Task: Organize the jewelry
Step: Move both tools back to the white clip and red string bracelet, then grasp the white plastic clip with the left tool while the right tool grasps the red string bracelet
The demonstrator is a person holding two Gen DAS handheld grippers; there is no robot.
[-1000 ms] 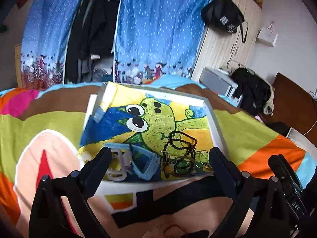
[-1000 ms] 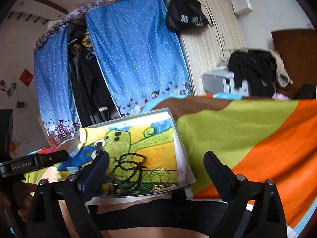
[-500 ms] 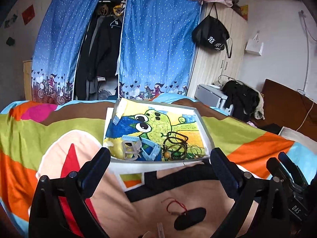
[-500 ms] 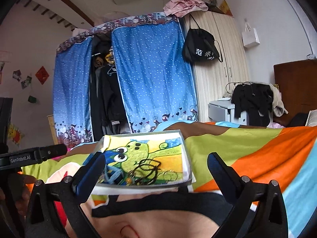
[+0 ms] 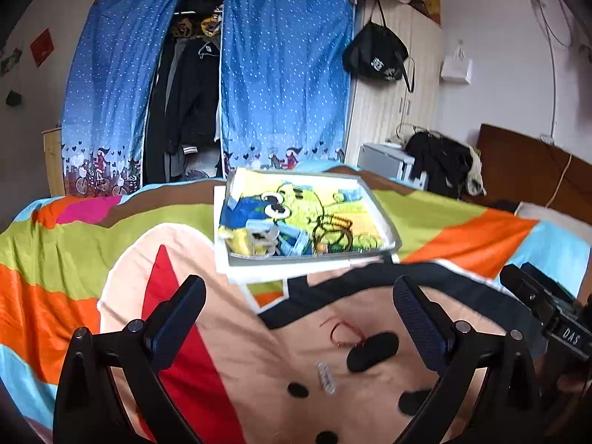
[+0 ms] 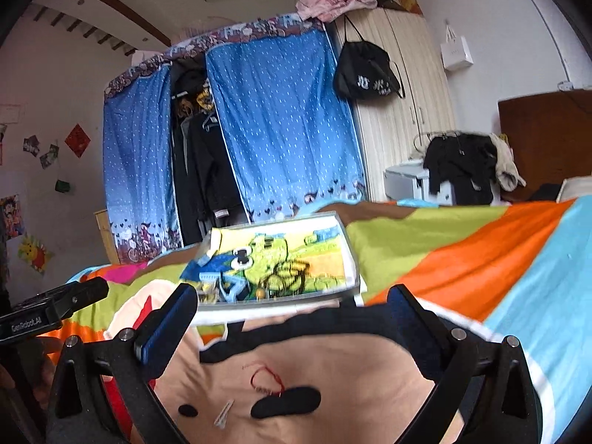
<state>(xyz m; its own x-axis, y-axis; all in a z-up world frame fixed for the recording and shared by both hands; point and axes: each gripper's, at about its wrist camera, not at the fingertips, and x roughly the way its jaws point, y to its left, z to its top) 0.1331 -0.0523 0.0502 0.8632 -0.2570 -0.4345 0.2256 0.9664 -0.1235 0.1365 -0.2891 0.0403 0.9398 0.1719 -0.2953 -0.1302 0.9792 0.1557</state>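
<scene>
Bedspread held a red bracelet and clip; you kept both tools, left and right, wide open and empty, seemingly to collect them for the tray.

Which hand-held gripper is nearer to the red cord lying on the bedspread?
Right, though only slightly. The red cord lies under the right hand-held gripper, just left of its middle. From the left hand-held gripper it lies off toward the right finger.

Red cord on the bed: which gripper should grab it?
Probably right: the red cord lies nearer the middle of the open right gripper; for the left gripper it sits toward one finger.
</scene>
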